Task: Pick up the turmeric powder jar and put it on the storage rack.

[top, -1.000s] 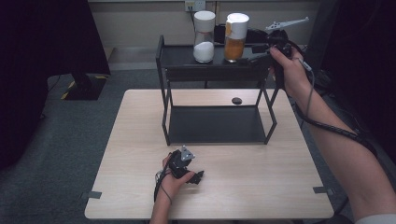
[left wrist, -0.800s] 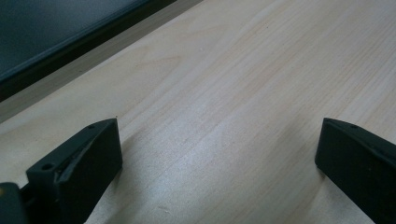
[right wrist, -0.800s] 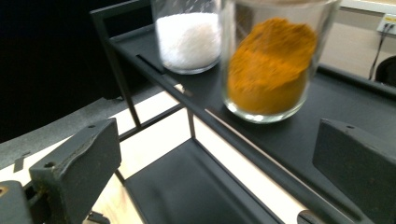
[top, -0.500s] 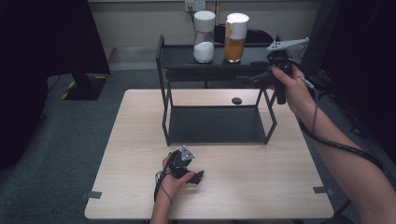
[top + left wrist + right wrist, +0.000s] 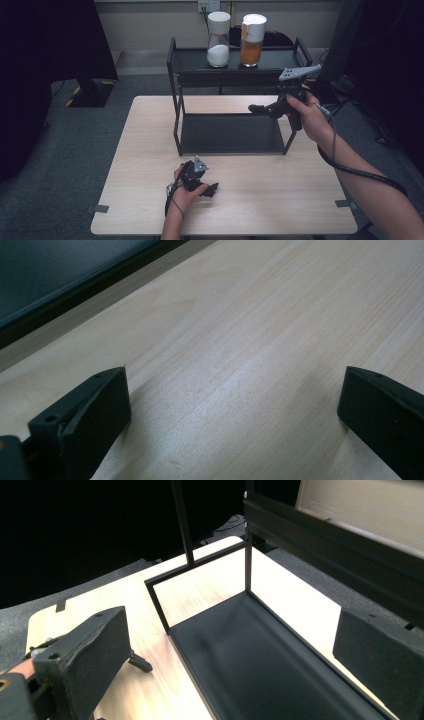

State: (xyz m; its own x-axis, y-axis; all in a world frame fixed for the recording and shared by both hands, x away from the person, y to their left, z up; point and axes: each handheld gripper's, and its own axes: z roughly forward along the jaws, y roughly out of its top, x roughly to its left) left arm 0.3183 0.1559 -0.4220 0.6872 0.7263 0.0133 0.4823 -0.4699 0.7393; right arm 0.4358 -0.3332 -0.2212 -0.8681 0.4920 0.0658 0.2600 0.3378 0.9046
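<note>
A black two-tier rack (image 5: 176, 95) stands on the far half of the wooden table (image 5: 280, 195). Two jars sit on its top shelf: one with white powder (image 5: 218, 39) and one with orange contents (image 5: 252, 36). My right gripper (image 5: 262, 107) is held in the air at the rack's right side, below the top shelf, and points left. Its jaws are open and empty (image 5: 232, 635), facing the rack's lower shelf (image 5: 260, 655). My left gripper (image 5: 210, 189) rests low on the table in front of the rack, open with bare wood between its jaws (image 5: 235, 395).
A wall with a power outlet (image 5: 209, 6) lies behind the table. Dark furniture (image 5: 60, 45) stands at the far left and dark shapes at the far right. Grey carpet (image 5: 75, 150) surrounds the table. The rack's lower shelf (image 5: 230, 134) holds nothing.
My right gripper has come down and forward from beside the orange jar on the top shelf to the rack's right side. The left gripper has stayed put.
</note>
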